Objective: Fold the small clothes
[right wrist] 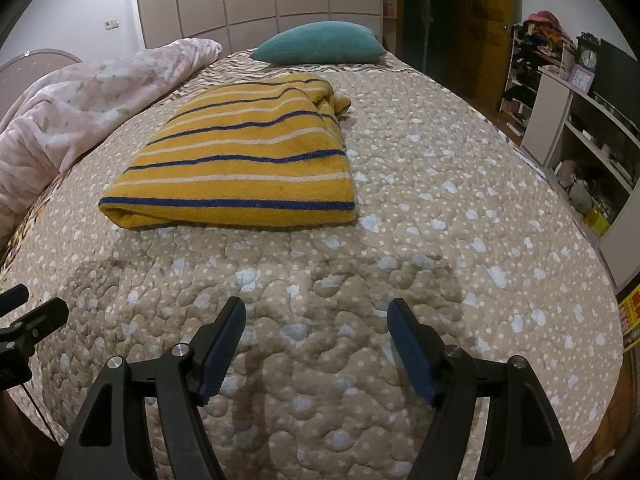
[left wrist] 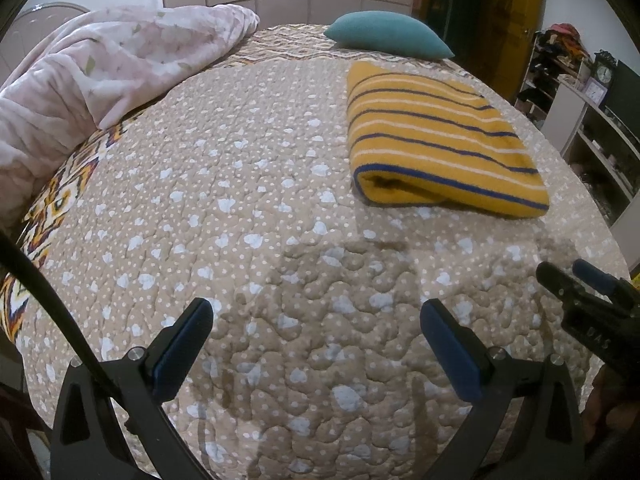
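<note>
A yellow garment with blue and white stripes lies folded into a flat rectangle on the bed; it also shows in the right wrist view, with a bunched bit at its far right corner. My left gripper is open and empty, hovering over the quilt well short of the garment. My right gripper is open and empty too, nearer the foot of the bed than the garment. Each gripper shows at the edge of the other's view: the right one, the left one.
A teal pillow lies at the head of the bed behind the garment. A pink floral blanket is heaped along the left side. White shelves with clutter and a clock stand to the right of the bed.
</note>
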Available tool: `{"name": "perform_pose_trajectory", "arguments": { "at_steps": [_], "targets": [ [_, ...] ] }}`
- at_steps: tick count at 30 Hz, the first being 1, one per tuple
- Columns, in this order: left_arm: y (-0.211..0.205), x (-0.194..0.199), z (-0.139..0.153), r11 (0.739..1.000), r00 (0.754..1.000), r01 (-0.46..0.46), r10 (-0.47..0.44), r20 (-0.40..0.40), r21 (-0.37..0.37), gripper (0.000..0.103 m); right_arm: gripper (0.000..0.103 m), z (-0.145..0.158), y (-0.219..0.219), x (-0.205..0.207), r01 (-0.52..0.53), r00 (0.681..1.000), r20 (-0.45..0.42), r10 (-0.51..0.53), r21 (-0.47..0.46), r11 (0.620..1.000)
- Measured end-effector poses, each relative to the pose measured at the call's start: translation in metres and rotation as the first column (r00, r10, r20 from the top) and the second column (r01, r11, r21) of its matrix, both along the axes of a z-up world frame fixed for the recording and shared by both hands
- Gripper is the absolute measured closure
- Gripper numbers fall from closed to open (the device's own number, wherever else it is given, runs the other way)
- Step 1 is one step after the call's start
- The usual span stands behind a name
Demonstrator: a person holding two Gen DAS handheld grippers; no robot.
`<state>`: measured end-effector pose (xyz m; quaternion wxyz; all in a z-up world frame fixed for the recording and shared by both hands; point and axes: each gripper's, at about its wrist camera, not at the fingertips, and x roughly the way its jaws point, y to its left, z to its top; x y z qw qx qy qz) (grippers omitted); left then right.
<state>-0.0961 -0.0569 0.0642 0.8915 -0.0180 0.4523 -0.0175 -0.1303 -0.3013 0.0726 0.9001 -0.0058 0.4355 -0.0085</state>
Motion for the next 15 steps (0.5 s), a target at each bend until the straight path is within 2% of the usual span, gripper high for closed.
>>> {"name": "perform_pose_trajectory", "arguments": {
  "at_steps": [15],
  "targets": [
    [-0.0014,-0.0013,0.0004,1.0,1.0,0.009,-0.009,0.009,-0.017,0.0,0.024,-0.0008,0.0047,-0.0011,-0.019,1.0,0.004,0.019,-0.021,1.0]
  ]
}}
